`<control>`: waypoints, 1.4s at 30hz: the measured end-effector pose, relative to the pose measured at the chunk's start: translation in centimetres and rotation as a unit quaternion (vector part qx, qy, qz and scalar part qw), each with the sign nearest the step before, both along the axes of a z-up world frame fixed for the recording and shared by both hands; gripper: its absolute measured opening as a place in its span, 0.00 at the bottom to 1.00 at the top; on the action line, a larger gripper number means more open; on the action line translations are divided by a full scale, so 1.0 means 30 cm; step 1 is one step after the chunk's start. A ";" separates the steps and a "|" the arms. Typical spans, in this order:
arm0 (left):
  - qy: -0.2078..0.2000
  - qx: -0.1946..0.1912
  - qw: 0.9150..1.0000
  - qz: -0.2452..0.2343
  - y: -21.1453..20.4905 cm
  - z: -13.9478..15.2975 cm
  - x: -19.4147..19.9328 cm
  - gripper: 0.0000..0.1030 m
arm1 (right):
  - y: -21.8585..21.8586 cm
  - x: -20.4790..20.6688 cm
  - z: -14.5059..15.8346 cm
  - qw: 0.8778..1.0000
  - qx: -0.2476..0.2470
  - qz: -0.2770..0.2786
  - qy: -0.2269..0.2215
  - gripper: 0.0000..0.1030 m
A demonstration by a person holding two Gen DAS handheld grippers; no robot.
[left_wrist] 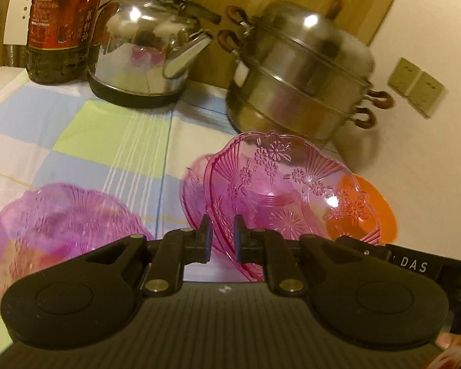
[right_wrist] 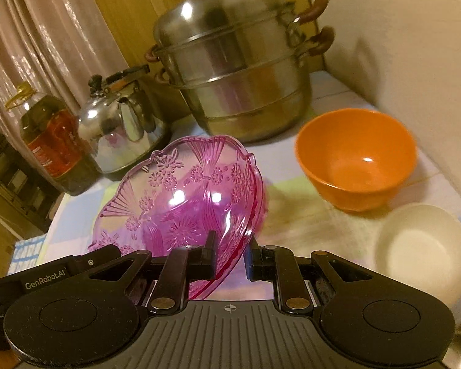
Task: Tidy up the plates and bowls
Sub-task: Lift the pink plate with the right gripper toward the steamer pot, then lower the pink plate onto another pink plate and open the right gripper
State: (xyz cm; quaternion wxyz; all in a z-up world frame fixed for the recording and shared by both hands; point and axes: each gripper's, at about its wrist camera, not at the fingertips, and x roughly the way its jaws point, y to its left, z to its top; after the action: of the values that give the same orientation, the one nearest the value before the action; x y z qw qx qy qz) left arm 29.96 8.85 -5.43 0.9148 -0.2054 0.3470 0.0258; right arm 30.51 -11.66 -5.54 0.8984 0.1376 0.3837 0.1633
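Left gripper: jaws clamped on the rim of a tilted pink plate, lifted off the cloth.
Right gripper: jaws narrowly apart around the same plate's rim; contact cannot be told.
Second pink plate: at 9 o'clock in the left view, lying on the cloth.
Orange bowl: at 1 o'clock in the right view.
White bowl: at 3 o'clock, near the orange one.
Steamer: at 12 o'clock, behind the plate.
Kettle, oil bottle: at 10 o'clock.

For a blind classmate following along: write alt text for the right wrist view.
The right gripper holds the rim of a tilted pink patterned glass dish between its fingers. Beyond stand an orange bowl, a white bowl, a steel steamer pot, a kettle and an oil bottle.
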 end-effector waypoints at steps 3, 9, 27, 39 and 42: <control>0.011 0.003 1.000 0.002 0.027 -0.025 0.061 0.12 | 0.029 0.062 -0.019 1.000 -0.008 0.005 0.004 0.17; 0.025 0.022 0.999 -0.006 0.038 -0.060 0.147 0.12 | 0.059 0.156 -0.071 1.000 -0.016 0.008 0.023 0.17; 0.059 0.089 0.993 -0.042 -0.004 -0.118 0.242 0.15 | 0.112 0.227 -0.139 0.997 -0.078 0.019 0.017 0.19; 0.068 0.112 0.990 -0.047 -0.024 -0.134 0.253 0.21 | 0.126 0.221 -0.135 0.996 -0.090 0.022 0.002 0.39; 0.063 0.114 0.990 -0.047 -0.023 -0.129 0.248 0.23 | 0.119 0.219 -0.126 0.996 -0.090 0.014 -0.004 0.43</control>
State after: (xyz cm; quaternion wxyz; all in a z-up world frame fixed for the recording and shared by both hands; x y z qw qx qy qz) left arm 37.40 8.16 -9.32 0.9087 -0.0815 0.4080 0.0349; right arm 37.10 -8.10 -9.32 0.9063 0.0502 0.3951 0.1416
